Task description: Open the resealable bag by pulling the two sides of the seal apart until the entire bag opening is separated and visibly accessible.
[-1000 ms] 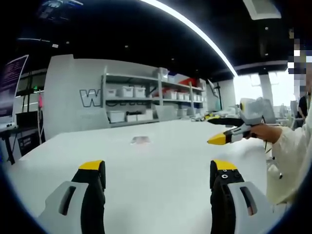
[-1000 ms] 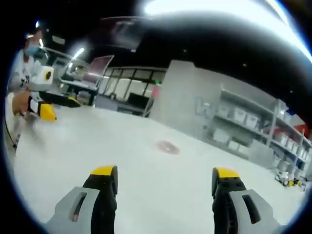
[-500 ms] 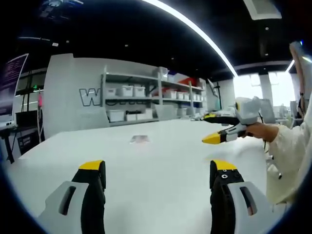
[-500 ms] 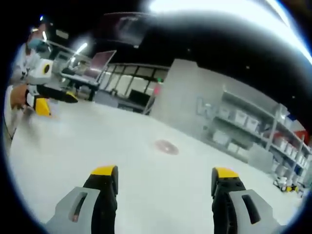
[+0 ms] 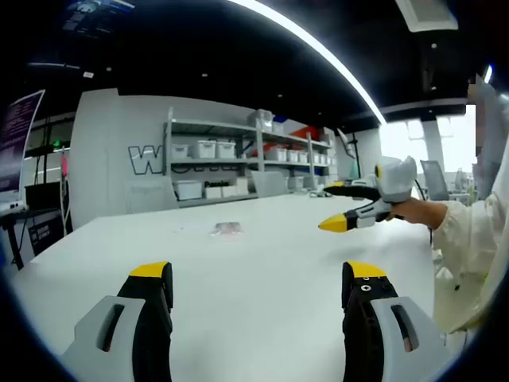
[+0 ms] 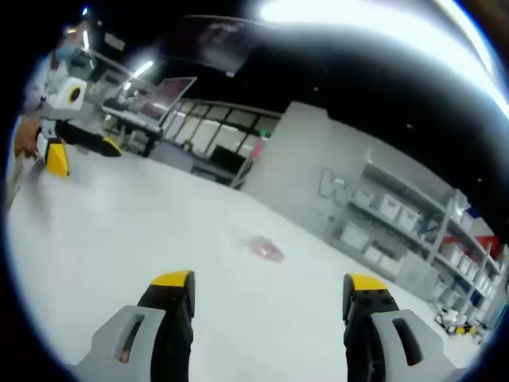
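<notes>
A small clear resealable bag (image 5: 227,229) with something pinkish inside lies flat on the white table (image 5: 262,263), far ahead of both grippers. In the right gripper view the bag (image 6: 263,249) sits mid-table. My left gripper (image 5: 258,282) is open, jaws wide apart and nothing between them. My right gripper (image 6: 270,292) is open too, also holding nothing. The right gripper (image 5: 338,209) comes into the left gripper view from the right, held by a hand in a pale sleeve. The left gripper (image 6: 75,147) appears at the far left of the right gripper view.
Grey shelving with white bins (image 5: 238,163) stands behind the table against a wall with large lettering. A desk with a monitor (image 5: 17,143) stands to the left. A person's sleeve (image 5: 469,239) is at the right edge.
The right gripper has moved leftward over the table toward the bag. The right gripper view has tilted and come nearer, so the bag looks larger. The bag itself lies still.
</notes>
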